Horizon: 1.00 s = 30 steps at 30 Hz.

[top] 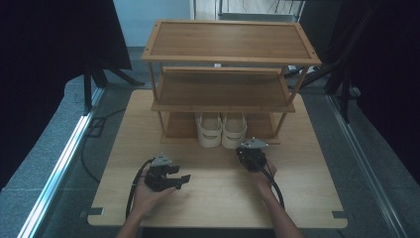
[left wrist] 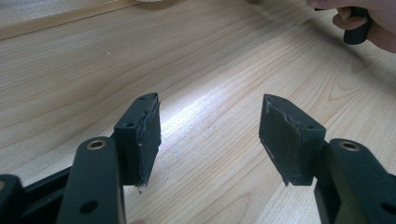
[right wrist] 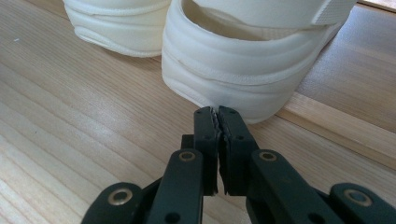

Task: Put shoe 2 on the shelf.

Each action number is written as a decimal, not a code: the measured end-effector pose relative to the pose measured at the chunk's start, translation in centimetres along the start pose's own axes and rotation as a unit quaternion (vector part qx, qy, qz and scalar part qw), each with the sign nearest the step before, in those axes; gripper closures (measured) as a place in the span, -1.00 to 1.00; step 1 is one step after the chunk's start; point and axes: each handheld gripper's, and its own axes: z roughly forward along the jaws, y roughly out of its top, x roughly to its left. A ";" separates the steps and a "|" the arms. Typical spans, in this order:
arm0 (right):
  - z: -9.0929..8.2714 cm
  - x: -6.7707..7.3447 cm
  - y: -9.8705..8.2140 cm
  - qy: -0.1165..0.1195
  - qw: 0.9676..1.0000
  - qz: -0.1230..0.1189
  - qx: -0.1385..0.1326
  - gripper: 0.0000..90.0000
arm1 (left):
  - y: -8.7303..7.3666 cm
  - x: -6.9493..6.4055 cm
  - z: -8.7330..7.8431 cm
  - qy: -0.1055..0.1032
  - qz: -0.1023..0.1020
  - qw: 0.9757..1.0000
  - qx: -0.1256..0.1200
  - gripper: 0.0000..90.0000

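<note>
My right gripper (right wrist: 217, 112) sat nearly clenched, nothing between its jaws, tips just short of the heel of the right sandal (right wrist: 252, 60). Both cream sandals stood heel-out on the rack's (top: 230, 59) bottom shelf. My left gripper (left wrist: 210, 135) rested wide open over bare table (top: 218, 198), well apart. Risk, I judged: closed tips would shove the sandal deeper instead of gripping. No writing or brand could be read.
</note>
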 end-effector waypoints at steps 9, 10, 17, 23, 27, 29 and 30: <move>0.2 0.1 0.4 -0.006 1.000 -0.001 0.006 0.89 | 0.0 0.0 -0.1 0.000 0.001 1.000 -0.002 -0.13; 0.0 0.2 0.3 -0.006 1.000 -0.003 0.002 0.89 | 0.0 0.0 -0.1 0.000 -0.001 1.000 -0.002 -0.13; -2.7 0.7 -0.4 0.021 0.999 0.001 -0.029 0.68 | 0.2 0.0 -0.2 -0.002 -0.004 1.000 -0.005 -0.13; -4.6 0.8 -0.7 0.044 0.998 -0.009 -0.052 0.32 | 0.2 0.0 -0.4 0.005 -0.004 1.000 -0.008 -0.13; -5.0 0.8 -1.0 0.073 0.996 0.001 -0.056 0.17 | 0.2 -0.2 -0.7 0.006 -0.004 1.000 -0.013 -0.13; -5.4 1.0 -1.0 0.085 0.995 -0.004 -0.060 0.14 | 0.3 -0.2 -0.7 0.007 -0.001 1.000 -0.013 -0.13; -5.6 1.0 -1.1 0.089 0.994 -0.010 -0.062 0.12 | 0.3 -0.2 -0.7 0.008 0.001 1.000 -0.013 -0.13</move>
